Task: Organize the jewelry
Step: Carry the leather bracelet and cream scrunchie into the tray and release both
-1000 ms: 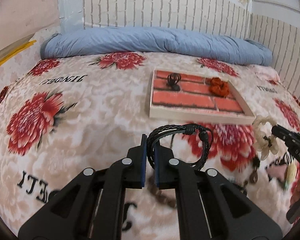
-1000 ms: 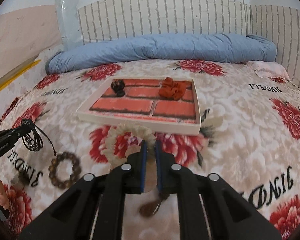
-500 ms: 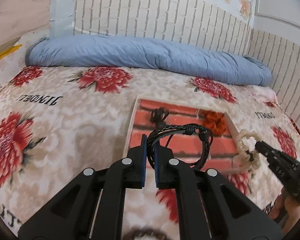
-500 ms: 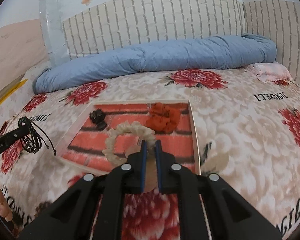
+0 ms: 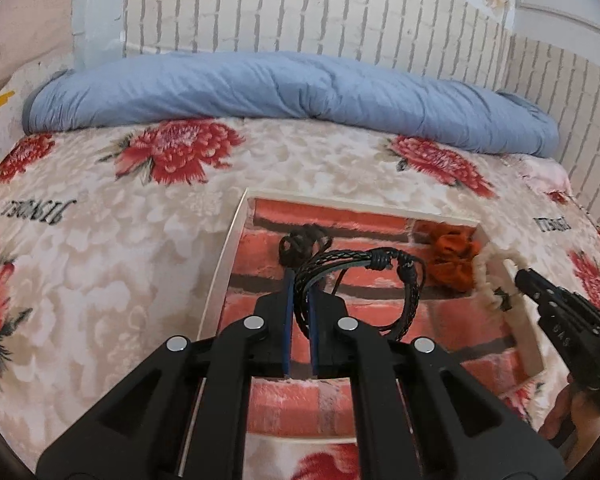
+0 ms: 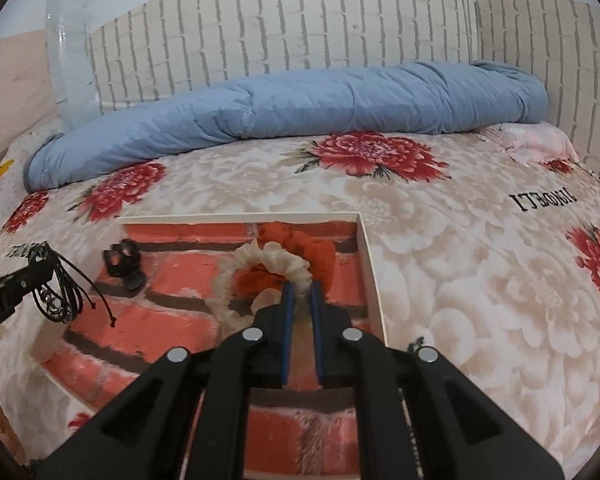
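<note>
The left gripper (image 5: 300, 304) is closed on a black braided bracelet (image 5: 404, 280), and the loop of the bracelet hangs out to the right of the blue pads, above the left half of the tray (image 5: 220, 276). The tray is shallow, with a white rim and a red brick pattern on its floor, and it lies on the flowered blanket (image 5: 100, 280). The right gripper (image 6: 300, 300) is closed on a cream ruffled scrunchie (image 6: 260, 258), which sticks out to the far side and to the left of its fingers, above the far right part of the tray. Just behind the scrunchie, an orange scrunchie (image 6: 320, 252) lies in the far right corner of the tray. A small black hair tie (image 6: 122, 258) lies in the far left part. On the blanket there are black printed letters (image 6: 542, 202), seen upside down; they seem to read "JINGBELI", but this is not certain. White letters on the side of the right gripper, in the left wrist view, are too small to read surely.
</note>
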Tool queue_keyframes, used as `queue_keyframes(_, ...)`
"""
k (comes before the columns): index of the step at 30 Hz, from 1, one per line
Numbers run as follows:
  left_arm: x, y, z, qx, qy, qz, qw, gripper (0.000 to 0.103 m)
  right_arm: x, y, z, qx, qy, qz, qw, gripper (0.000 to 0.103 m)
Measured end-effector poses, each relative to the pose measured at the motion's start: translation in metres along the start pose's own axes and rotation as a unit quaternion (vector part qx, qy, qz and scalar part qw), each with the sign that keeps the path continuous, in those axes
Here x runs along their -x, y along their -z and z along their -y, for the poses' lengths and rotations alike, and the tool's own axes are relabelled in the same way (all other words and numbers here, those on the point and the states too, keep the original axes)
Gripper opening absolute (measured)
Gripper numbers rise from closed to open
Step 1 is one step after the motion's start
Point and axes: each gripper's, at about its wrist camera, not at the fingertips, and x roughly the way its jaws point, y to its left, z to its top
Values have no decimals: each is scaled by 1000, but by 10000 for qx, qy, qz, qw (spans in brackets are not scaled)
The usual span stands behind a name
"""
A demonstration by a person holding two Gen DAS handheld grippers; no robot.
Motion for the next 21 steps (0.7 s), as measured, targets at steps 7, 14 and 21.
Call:
queue_keyframes(7, -24, 7, -4, -59, -107, -123, 9998, 5, -9, 3, 0, 91, 48, 91, 9999, 9)
queue_keyframes(14, -31, 10, -2, -182, -153, -140, 9996, 5, -12, 4, -1, 129, 105, 114, 9998, 9)
queue_keyframes(21, -40, 12, -10, -109, -365, -173, 9991, 5, -21, 7, -1, 238, 331, 93, 9991, 9)
